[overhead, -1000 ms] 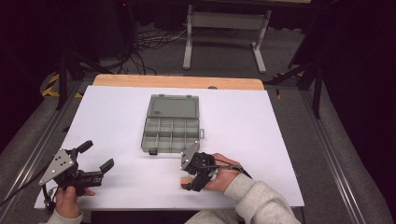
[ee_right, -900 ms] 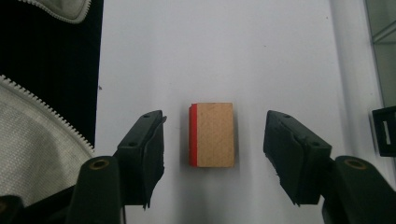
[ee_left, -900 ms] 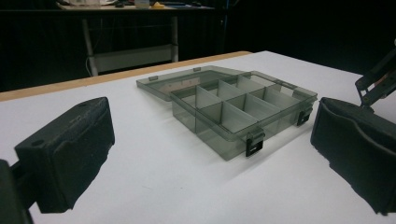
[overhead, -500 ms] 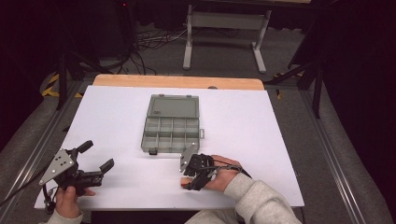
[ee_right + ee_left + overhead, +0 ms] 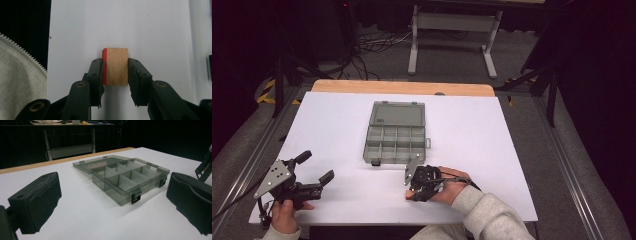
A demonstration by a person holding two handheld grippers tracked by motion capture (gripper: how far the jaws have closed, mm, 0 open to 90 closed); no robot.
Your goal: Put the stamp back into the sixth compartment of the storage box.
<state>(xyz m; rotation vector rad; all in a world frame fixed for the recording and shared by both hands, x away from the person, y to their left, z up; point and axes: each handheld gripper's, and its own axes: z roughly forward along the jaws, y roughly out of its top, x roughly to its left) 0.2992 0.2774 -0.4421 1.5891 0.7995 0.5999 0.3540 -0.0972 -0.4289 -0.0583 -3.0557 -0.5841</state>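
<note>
Gripping the wooden block (image 5: pixel 115 66) squarely on the counter (image 5: pixel 512 150) just short of the open compartment box (image 5: pixel 395 132), the right gripper (image 5: pixel 115 68), just closed, should lift straight up; the left gripper (image 5: pixel 112 202) stands released.

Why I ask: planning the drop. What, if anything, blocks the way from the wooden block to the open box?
Nothing visible: bare white table lies between the wooden block, clamped in the right hand-held gripper, and the open box.
</note>
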